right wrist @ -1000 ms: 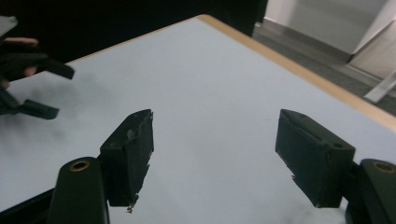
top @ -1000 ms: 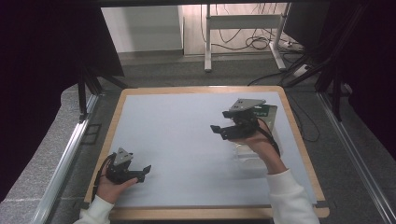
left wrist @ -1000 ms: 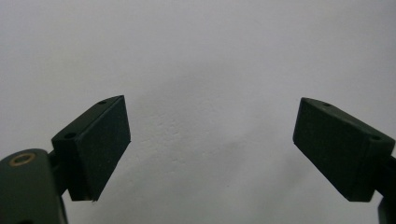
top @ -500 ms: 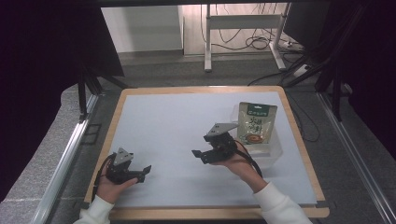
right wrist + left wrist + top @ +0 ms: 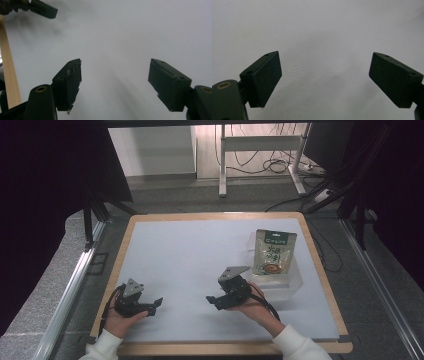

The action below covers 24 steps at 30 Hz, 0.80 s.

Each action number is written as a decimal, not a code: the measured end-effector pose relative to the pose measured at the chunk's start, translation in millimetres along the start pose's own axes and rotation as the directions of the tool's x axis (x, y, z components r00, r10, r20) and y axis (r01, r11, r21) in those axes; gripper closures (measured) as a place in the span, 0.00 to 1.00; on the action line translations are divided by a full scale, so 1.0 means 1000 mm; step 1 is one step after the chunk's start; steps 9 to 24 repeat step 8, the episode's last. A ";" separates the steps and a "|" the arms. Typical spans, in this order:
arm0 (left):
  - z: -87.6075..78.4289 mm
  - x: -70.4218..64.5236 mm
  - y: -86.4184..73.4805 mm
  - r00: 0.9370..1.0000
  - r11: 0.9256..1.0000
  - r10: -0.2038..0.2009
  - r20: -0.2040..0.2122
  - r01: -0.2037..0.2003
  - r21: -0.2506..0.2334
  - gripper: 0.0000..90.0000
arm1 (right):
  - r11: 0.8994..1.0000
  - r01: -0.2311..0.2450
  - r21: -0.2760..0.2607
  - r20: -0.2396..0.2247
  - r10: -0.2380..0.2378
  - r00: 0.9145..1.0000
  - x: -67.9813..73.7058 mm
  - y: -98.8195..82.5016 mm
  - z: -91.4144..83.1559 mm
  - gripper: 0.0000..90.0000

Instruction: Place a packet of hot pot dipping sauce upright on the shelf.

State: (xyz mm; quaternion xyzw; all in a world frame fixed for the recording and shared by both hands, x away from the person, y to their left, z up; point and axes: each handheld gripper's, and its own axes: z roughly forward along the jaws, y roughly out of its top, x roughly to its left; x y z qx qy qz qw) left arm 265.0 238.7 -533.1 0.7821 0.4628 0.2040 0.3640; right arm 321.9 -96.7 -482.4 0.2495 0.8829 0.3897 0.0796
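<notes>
Claws first: my right claw has its jaws spread wide with nothing between them, and in the right gripper view I see bare white surface in the gap. My left claw is parted just as wide and empty, low at the near left of the tabletop; its own view looks onto plain white too. In the right gripper view the left claw appears at the upper left, beside the wooden edge.

Compared with a second ago, I see the right claw has drawn back from the far right toward the near middle, while the left has stayed put. The snack pouch, earlier hidden behind the right claw, now stands uncovered.

Right of the right hand sits a clear plastic container near the tabletop's right edge. The green-topped pouch lies in it, leaning toward its far side, well apart from both claws.
</notes>
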 end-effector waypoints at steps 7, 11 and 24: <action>0.000 0.000 0.000 1.000 1.000 -0.001 0.001 0.001 -0.002 0.12 | 1.000 -0.005 0.003 0.006 0.005 1.000 -0.001 0.000 0.000 0.29; 0.000 0.001 0.000 1.000 1.000 -0.001 0.001 0.001 -0.002 0.12 | 1.000 -0.001 0.006 0.006 0.001 1.000 -0.001 0.000 0.000 0.29; 0.000 0.001 0.000 1.000 1.000 -0.001 0.001 0.001 -0.002 0.12 | 1.000 -0.001 0.006 0.006 0.001 1.000 -0.001 0.000 0.000 0.29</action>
